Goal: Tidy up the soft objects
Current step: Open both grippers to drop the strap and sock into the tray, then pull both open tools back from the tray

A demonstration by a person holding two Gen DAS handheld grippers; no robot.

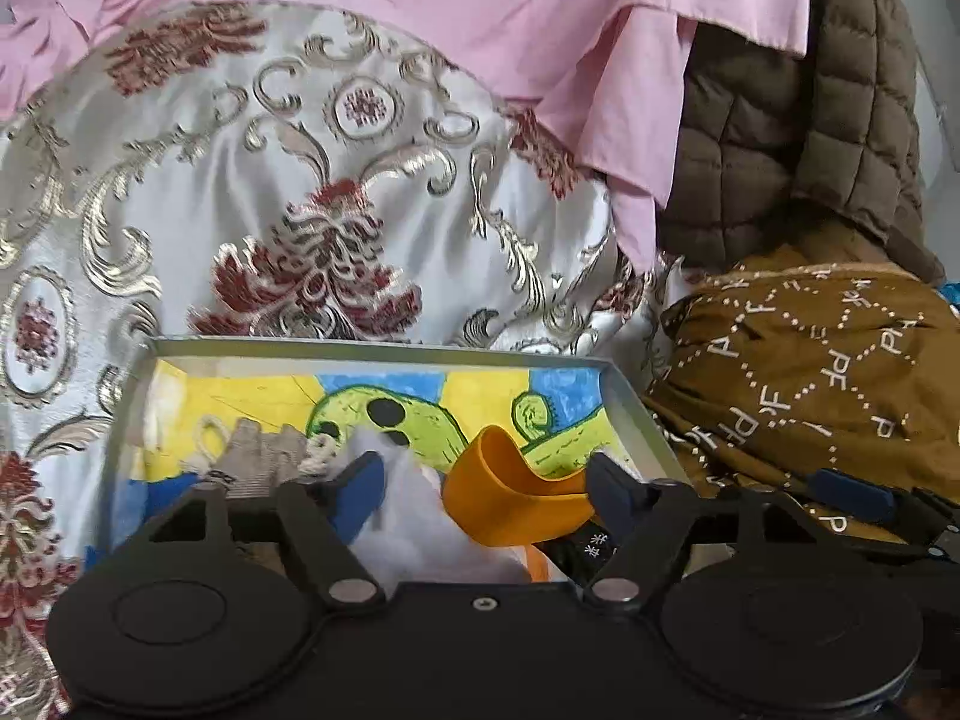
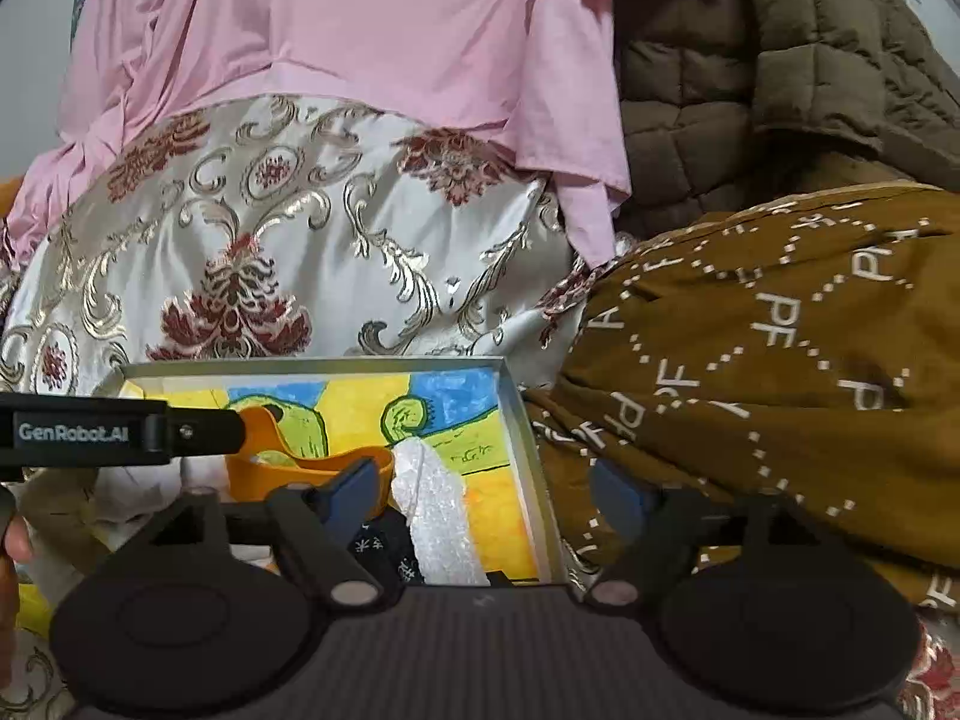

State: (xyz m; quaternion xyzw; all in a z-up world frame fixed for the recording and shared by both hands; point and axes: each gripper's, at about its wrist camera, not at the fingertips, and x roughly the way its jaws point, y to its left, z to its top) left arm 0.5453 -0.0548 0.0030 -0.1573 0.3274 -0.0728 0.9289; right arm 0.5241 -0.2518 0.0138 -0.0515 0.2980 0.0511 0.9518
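The left tongs [image 1: 486, 483] stand spread wide over a shallow grey box [image 1: 636, 414], whose bottom carries a yellow, blue and green drawing. Inside the box, between the blue fingertips [image 1: 360, 489], lie a white crumpled piece [image 1: 414, 516] and a curled orange band [image 1: 504, 498] just beside it. A grey knitted piece [image 1: 258, 450] with white cord sits at the box's left end. Behind the box spreads a silver patterned cloth [image 1: 288, 180], with pink fabric [image 1: 480, 12] over its far edge. To the box's right lie a brown lettered cloth [image 1: 828, 372] and, behind that, a quilted brown jacket [image 1: 780, 120].
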